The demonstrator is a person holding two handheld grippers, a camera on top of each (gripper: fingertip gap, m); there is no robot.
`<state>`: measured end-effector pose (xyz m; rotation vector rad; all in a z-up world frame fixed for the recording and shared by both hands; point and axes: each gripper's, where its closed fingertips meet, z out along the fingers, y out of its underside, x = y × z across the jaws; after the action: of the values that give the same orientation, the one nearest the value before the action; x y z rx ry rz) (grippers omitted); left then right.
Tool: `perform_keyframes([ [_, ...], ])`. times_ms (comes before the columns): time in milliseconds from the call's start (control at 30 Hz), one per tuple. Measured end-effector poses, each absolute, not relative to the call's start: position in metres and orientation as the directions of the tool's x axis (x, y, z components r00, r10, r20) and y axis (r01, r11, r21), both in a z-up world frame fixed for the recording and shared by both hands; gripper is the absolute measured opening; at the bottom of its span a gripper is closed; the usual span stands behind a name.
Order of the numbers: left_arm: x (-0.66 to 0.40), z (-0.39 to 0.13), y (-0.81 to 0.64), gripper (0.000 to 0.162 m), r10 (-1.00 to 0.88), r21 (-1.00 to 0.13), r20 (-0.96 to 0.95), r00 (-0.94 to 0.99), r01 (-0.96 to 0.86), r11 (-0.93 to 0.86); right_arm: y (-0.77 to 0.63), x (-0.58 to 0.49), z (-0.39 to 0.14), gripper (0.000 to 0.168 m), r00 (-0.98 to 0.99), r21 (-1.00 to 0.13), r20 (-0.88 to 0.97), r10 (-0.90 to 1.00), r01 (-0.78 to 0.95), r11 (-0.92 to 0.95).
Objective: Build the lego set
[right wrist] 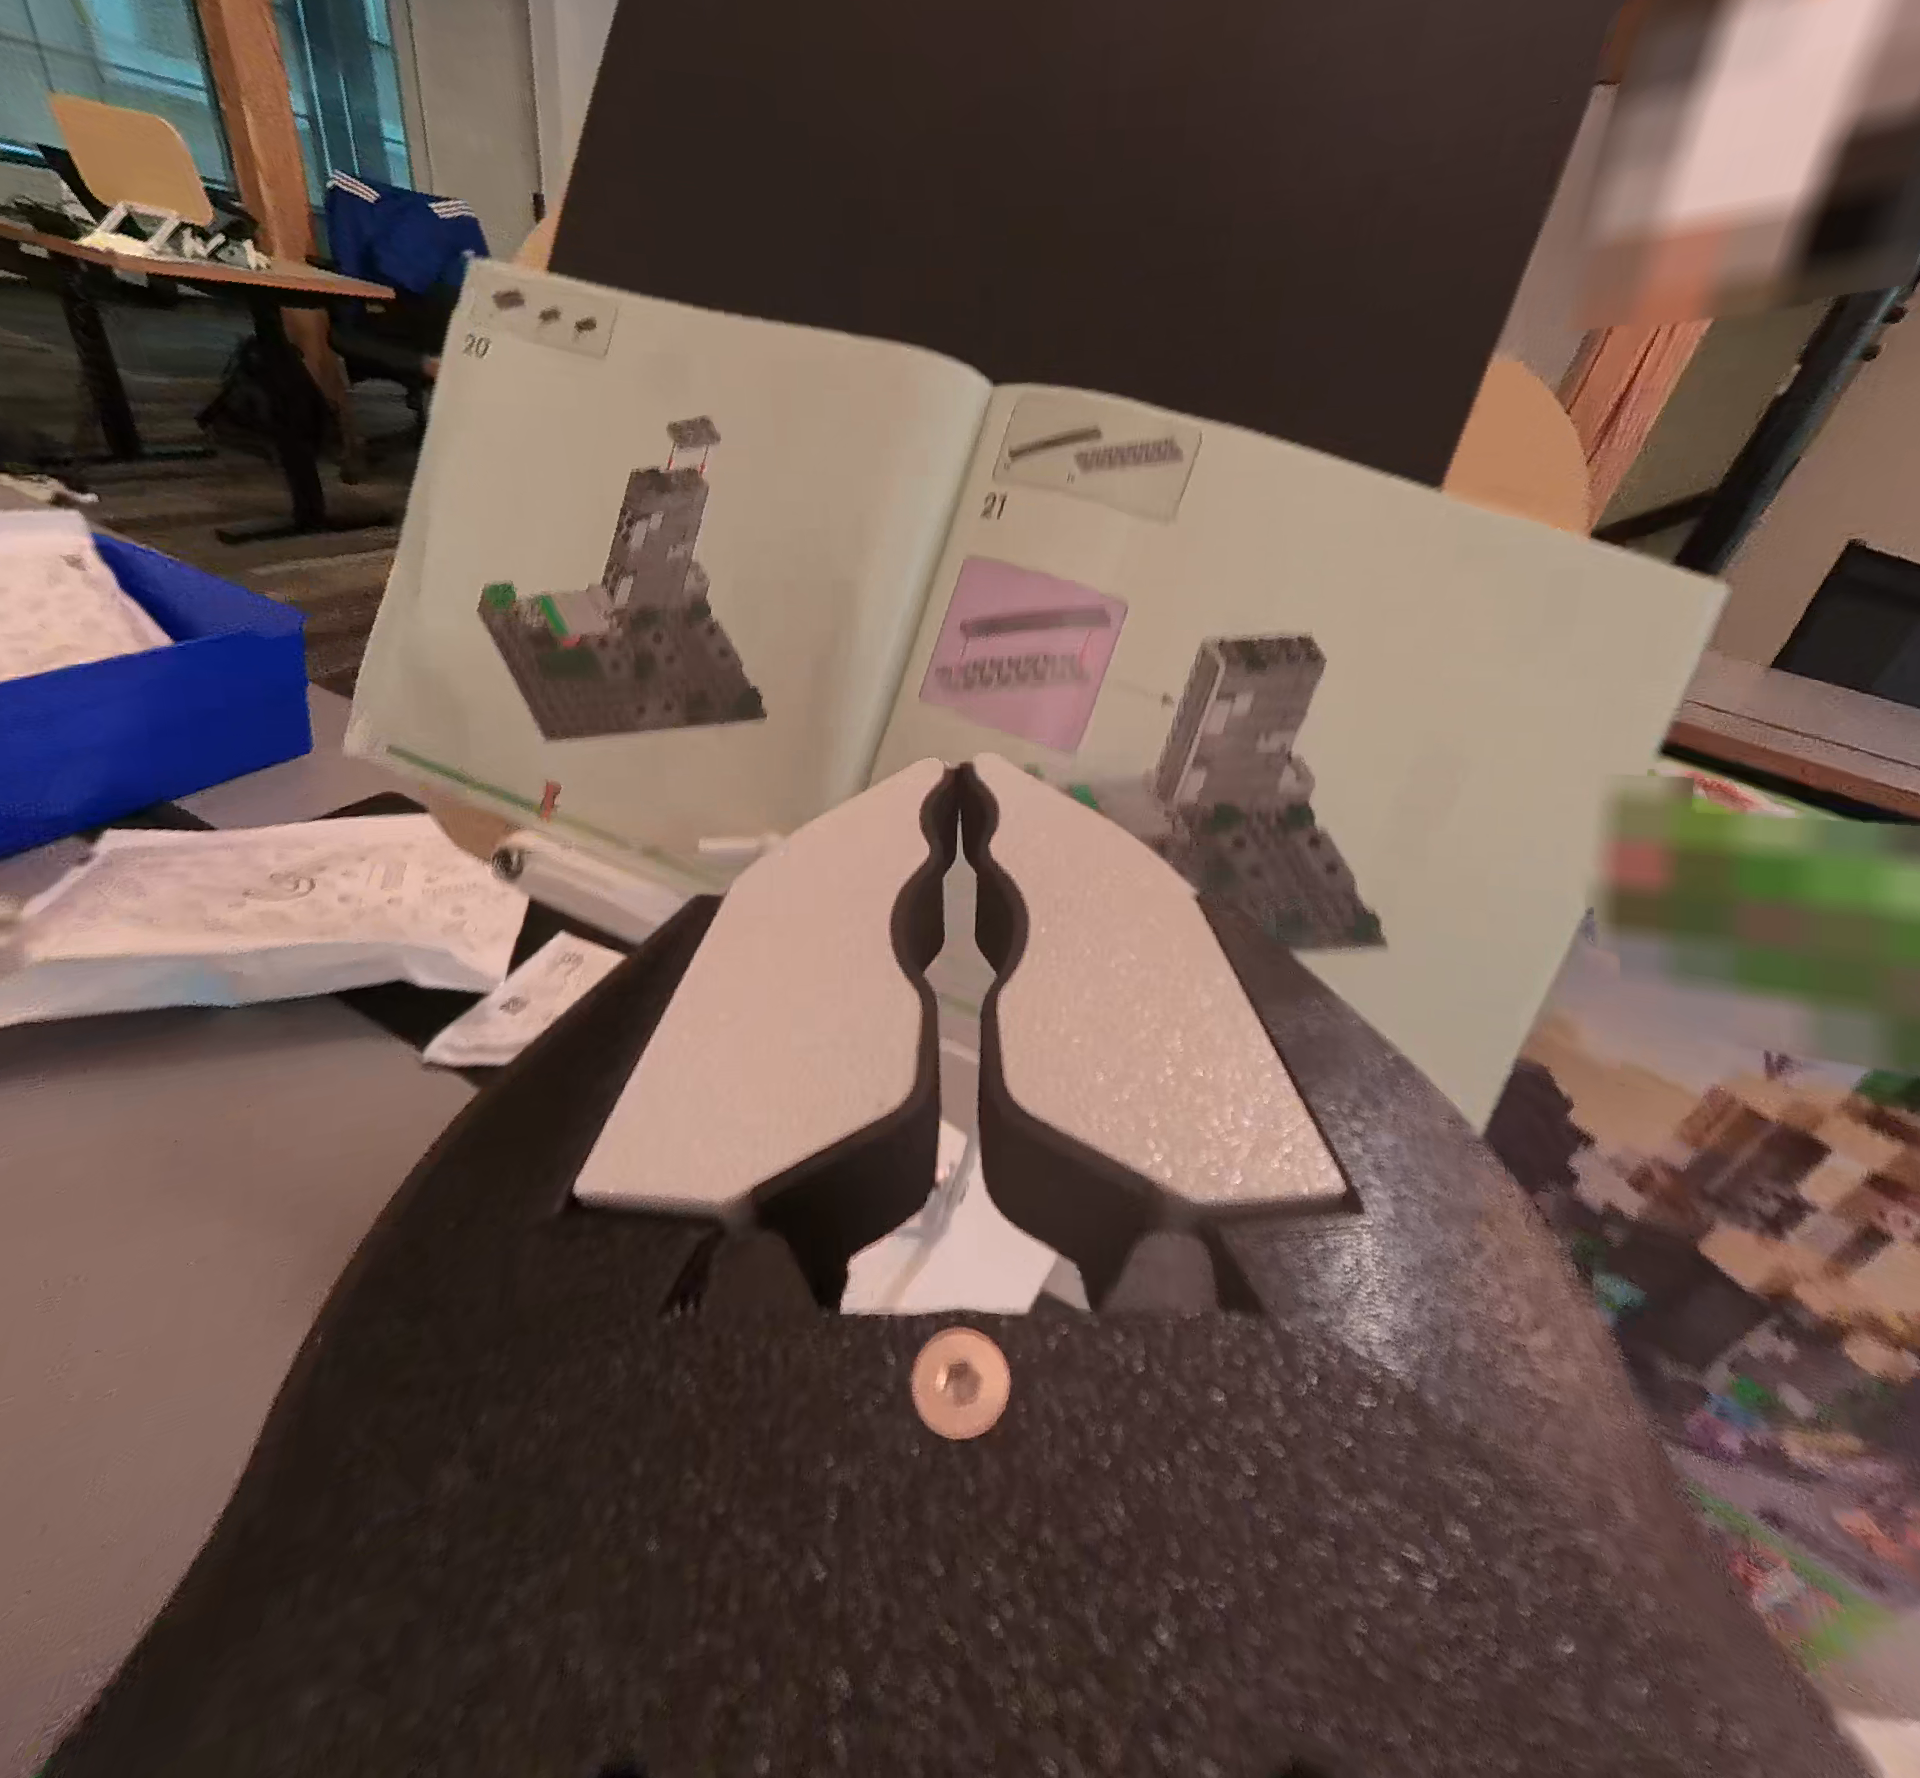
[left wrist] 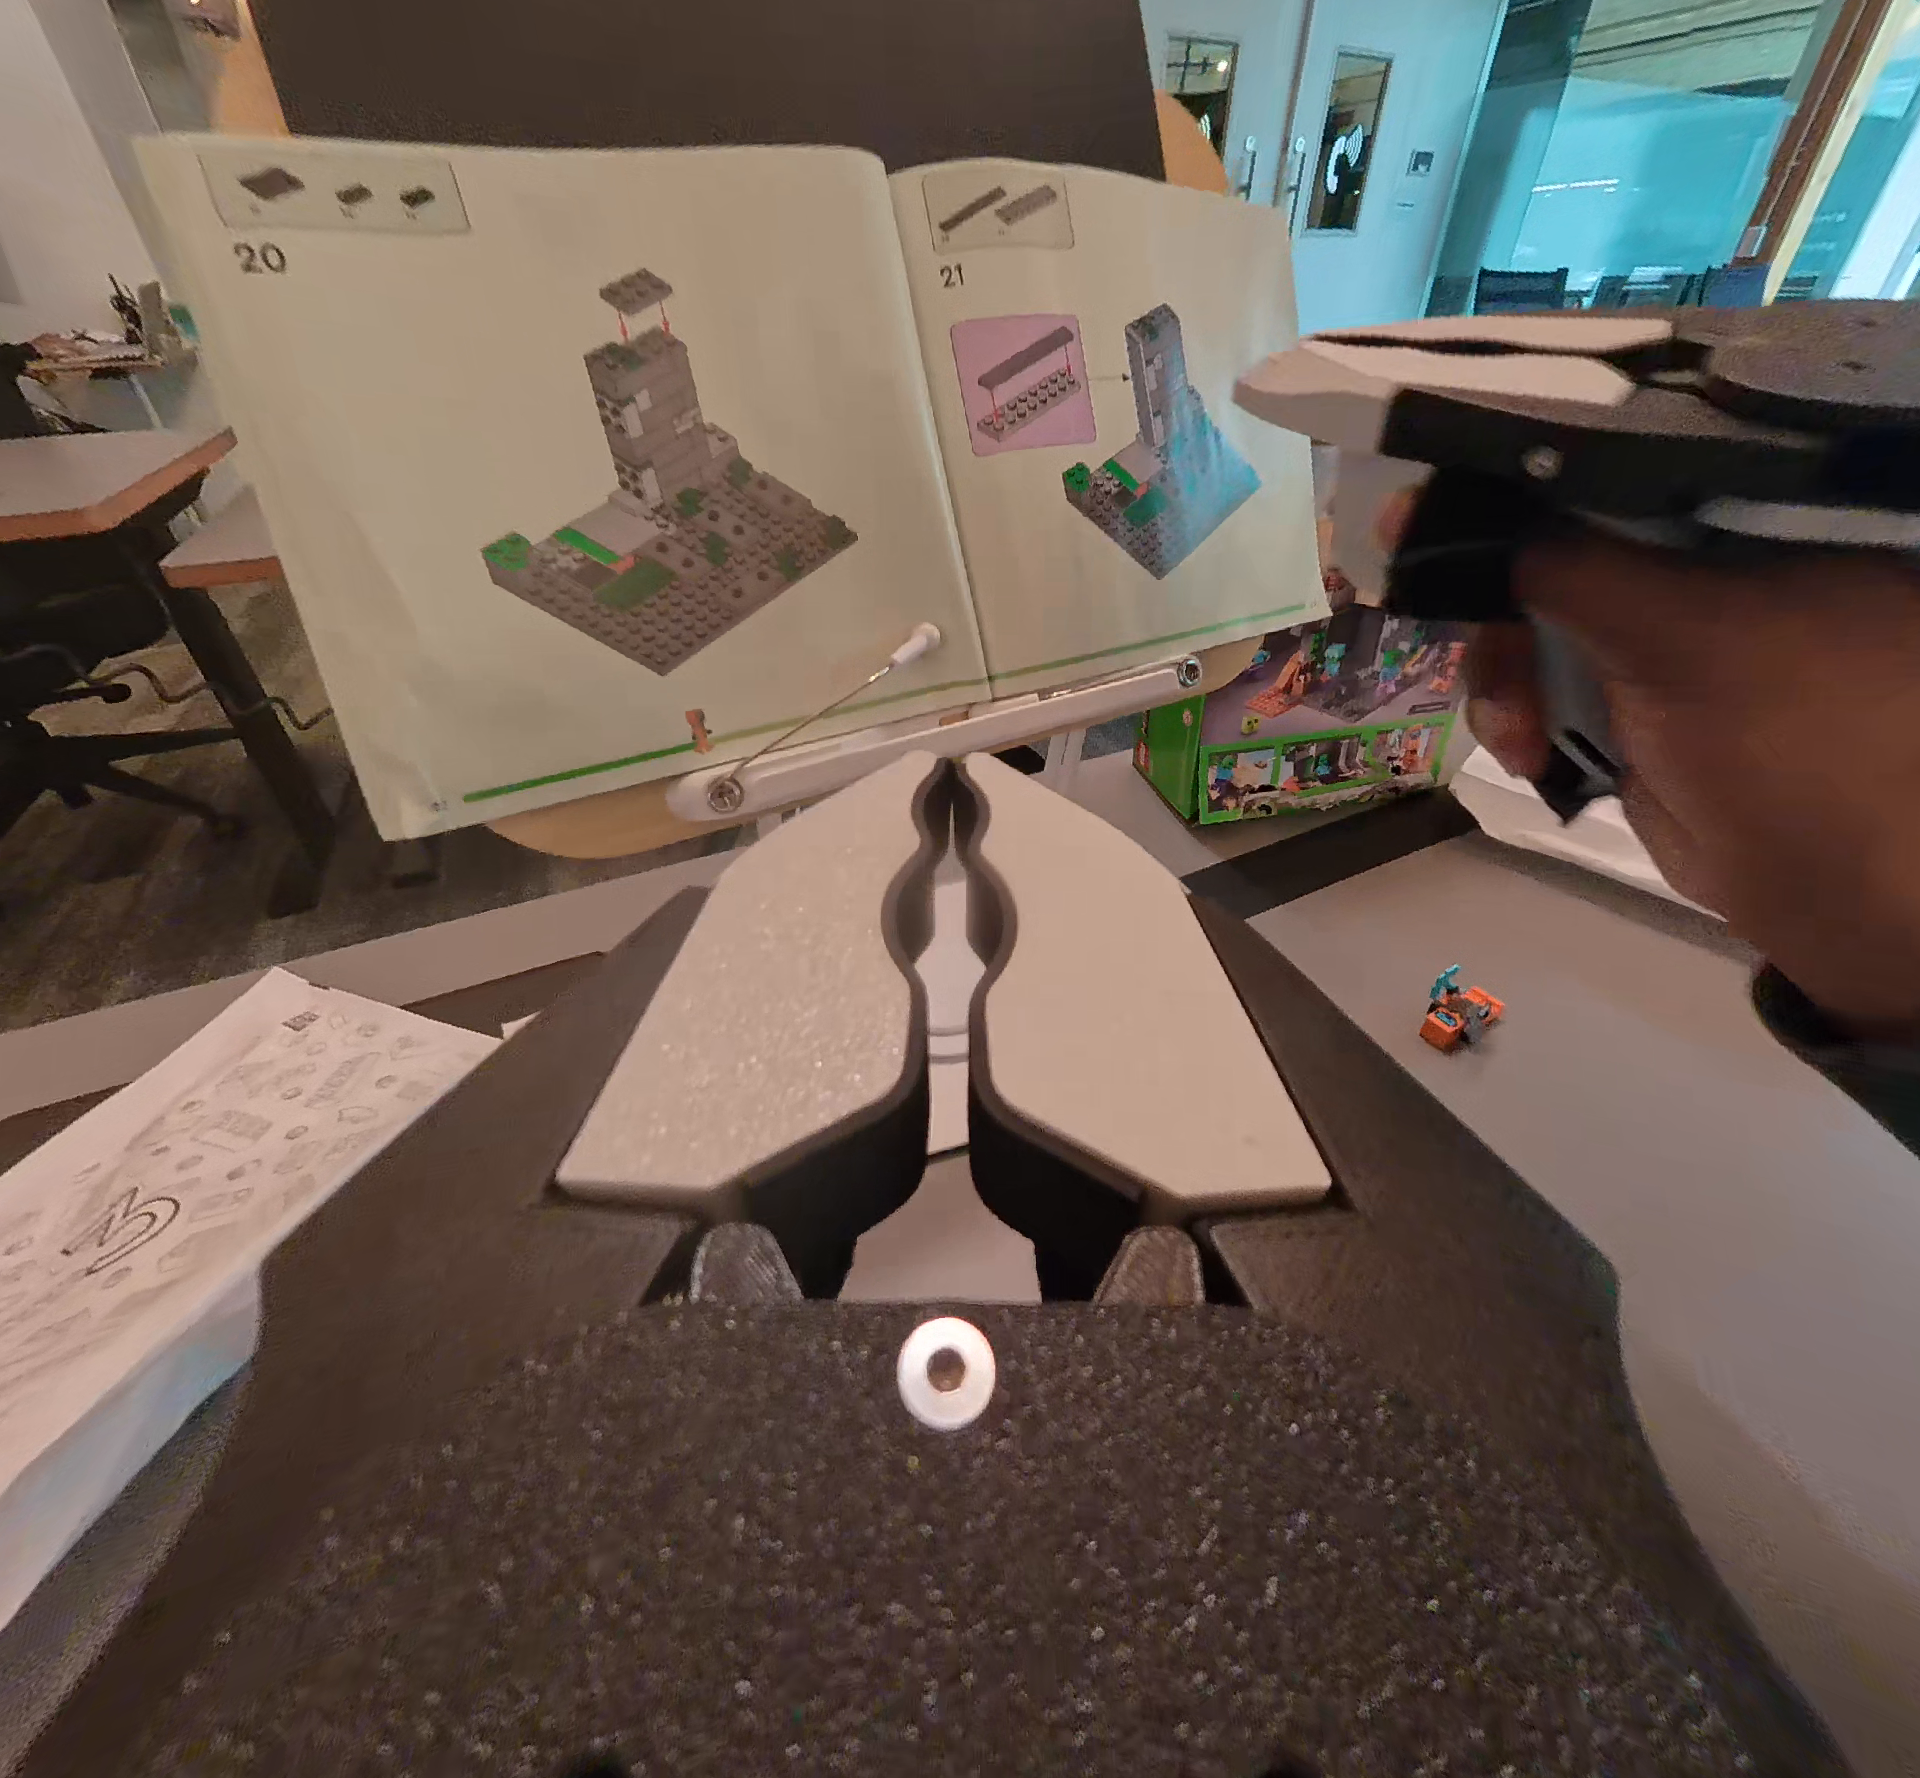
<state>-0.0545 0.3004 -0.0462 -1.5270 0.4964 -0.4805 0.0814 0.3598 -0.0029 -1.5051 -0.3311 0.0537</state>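
The open instruction booklet (left wrist: 665, 440) stands on a wooden stand at the back of the grey table; it also shows in the right wrist view (right wrist: 727, 575). My left gripper (left wrist: 951, 772) is shut and empty, held above the table, pointing at the booklet's lower edge. My right gripper (right wrist: 958, 774) is shut and empty, close to the booklet's right page. It shows in the left wrist view (left wrist: 1262, 383) at the right, held by a hand (left wrist: 1714, 772), fingertips by the right page's edge. A small orange and teal lego figure (left wrist: 1460, 1016) lies on the table.
The lego set box (left wrist: 1309, 741) stands behind the table at the right; it is blurred in the right wrist view (right wrist: 1714, 1261). A white printed paper bag (left wrist: 135, 1198) lies at the left, also seen in the right wrist view (right wrist: 260, 907). A blue bin (right wrist: 145, 689) holds another bag. One gripper's finger ends stand about 15 centimetres off the other's.
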Motion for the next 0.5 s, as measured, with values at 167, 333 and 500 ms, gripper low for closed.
perform_keyframes([
  [167,-0.059,-0.035,0.293,0.0,-0.592,-1.0,-0.009,0.806,-0.001,0.014,0.4,0.073,0.017,0.0,0.948,-0.977,0.211,0.238,0.204,0.053],
  [333,-0.06,-0.029,0.29,0.0,-0.606,-1.0,-0.002,0.795,0.013,0.019,0.429,0.067,0.027,0.0,0.943,-0.968,0.249,0.219,0.248,0.033],
  [500,-0.064,-0.022,0.287,0.0,-0.607,-0.999,-0.015,0.795,0.011,0.039,0.445,0.062,0.034,0.0,0.944,-0.967,0.251,0.214,0.252,0.02],
])
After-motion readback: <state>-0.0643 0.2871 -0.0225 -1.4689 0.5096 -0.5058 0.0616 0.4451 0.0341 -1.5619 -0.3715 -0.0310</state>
